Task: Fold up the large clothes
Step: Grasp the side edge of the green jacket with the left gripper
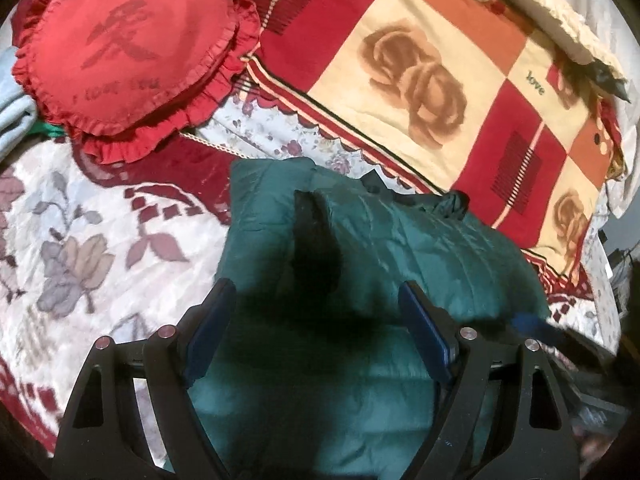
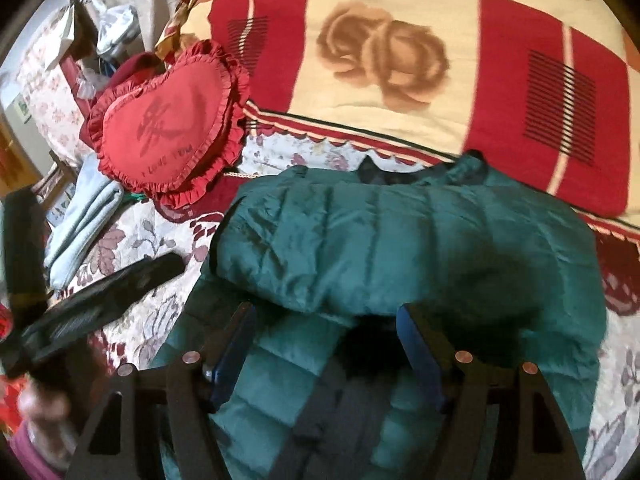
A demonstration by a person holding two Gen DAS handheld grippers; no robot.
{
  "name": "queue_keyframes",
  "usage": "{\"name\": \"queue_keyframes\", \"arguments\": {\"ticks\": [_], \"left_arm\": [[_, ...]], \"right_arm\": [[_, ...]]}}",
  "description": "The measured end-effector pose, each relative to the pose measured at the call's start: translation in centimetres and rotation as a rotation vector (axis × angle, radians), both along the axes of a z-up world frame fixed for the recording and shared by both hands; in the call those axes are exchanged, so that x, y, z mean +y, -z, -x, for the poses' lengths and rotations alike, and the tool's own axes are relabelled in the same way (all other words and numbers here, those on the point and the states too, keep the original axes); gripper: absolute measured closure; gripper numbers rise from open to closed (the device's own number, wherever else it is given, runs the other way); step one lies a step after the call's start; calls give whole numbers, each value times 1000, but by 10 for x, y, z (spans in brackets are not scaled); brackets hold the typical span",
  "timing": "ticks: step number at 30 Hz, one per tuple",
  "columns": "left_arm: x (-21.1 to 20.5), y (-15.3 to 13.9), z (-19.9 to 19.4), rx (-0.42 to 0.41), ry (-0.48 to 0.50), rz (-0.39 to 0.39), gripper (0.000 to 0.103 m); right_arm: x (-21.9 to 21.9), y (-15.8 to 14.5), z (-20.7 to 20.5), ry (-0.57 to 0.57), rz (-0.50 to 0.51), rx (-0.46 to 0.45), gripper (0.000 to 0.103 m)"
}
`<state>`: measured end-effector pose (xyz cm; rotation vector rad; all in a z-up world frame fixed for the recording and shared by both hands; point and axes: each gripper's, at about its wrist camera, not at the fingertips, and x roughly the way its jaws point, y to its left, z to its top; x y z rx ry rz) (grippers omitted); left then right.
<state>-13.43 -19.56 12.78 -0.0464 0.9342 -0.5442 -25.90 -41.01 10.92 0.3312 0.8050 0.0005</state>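
Observation:
A dark green quilted puffer jacket (image 1: 400, 240) lies on the bed, with one layer folded across its upper part (image 2: 380, 240). My left gripper (image 1: 316, 304) hovers over the jacket's left portion, open, its blue pads wide apart and nothing between them. My right gripper (image 2: 326, 324) stands open over the jacket's lower middle, just below the folded edge, and its pads press on nothing. In the right wrist view the left gripper shows as a blurred black finger (image 2: 152, 272) at the left, over the bedspread, with a hand (image 2: 40, 404) behind it.
A red heart-shaped frilled cushion (image 1: 128, 48) (image 2: 168, 132) lies beyond the jacket's left end. A red and cream blanket with rose prints (image 1: 400, 60) (image 2: 380, 60) runs along the far side. Folded pale blue cloth (image 2: 80, 220) sits on the floral bedspread (image 1: 80, 240).

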Motion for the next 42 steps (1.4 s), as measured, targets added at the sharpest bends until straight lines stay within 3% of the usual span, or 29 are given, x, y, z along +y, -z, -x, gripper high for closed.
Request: {"name": "queue_keyframes", "arguments": {"ticks": [4, 8, 9, 10, 11, 13, 21, 23, 28, 32, 38, 42], "left_arm": [[-22, 17, -15, 76, 22, -15, 20], [-44, 26, -18, 75, 60, -60, 23], [-48, 26, -18, 65, 70, -65, 32], [-53, 25, -17, 50, 87, -76, 59], [-57, 26, -18, 45, 91, -95, 75], [-59, 22, -21, 42, 95, -80, 88], [-50, -38, -30, -107, 90, -39, 91], [-43, -41, -36, -119, 72, -53, 91], [-30, 2, -51, -38, 16, -133, 91], [-27, 34, -50, 11, 7, -159, 91], [-28, 47, -46, 7, 10, -167, 91], [-29, 51, -46, 23, 10, -148, 89]], "right_arm": [[-10, -7, 30, 6, -1, -28, 32], [-27, -12, 60, 35, 31, -40, 32], [-32, -13, 66, 46, 40, -39, 32], [-38, -13, 71, 58, 47, -37, 32], [-44, -13, 75, 71, 52, -34, 32], [-60, -13, 86, 110, 50, -25, 32], [-110, -12, 101, 273, 15, -15, 32], [-118, -12, 96, 303, 6, -17, 32], [-113, -3, 59, 281, 18, 4, 33], [-91, 13, 18, 223, 98, 40, 34], [-79, 61, -15, 205, 158, 159, 34], [-73, 80, -18, 213, 205, 163, 33]]}}
